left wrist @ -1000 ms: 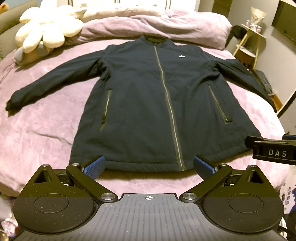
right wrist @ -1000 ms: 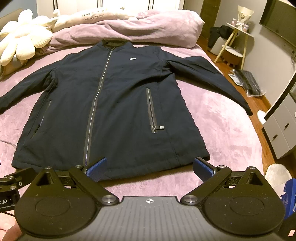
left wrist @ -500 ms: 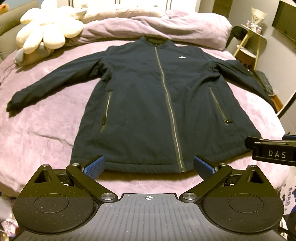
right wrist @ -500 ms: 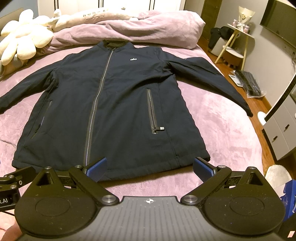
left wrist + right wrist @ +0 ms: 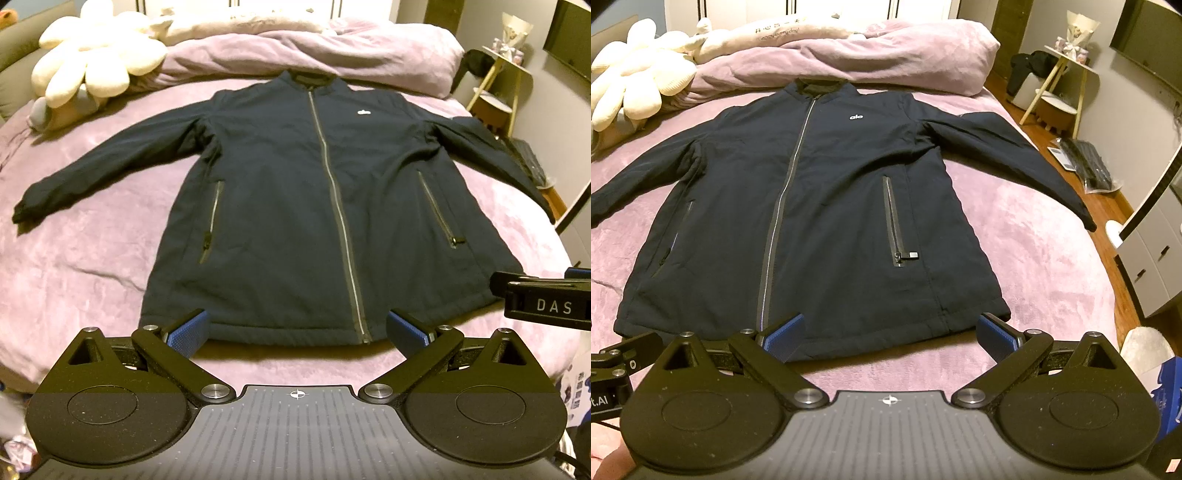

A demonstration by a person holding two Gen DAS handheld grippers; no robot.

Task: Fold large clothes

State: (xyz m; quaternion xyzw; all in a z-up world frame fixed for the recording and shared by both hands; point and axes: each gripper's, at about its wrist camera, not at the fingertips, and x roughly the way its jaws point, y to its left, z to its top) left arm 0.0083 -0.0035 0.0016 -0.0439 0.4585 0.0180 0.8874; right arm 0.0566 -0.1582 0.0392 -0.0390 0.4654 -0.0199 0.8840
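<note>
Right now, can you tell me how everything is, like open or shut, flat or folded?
jacket: spread flat on the bed, unfolded, sleeves out.
main zipper: zipped shut.
pocket zipper: shut.
left gripper: open, holding nothing.
right gripper: open, holding nothing.
duvet: bunched up behind the collar.

1. Bare mauve plush bedspread (image 5: 92, 258) on both sides of the dark navy zip-front jacket (image 5: 295, 221), and along its hem.
2. Bunched mauve duvet (image 5: 886, 51) blocking beyond the collar.
3. Cream flower-shaped plush cushion (image 5: 96, 62) crowding the far-left corner, near the sleeve.
</note>
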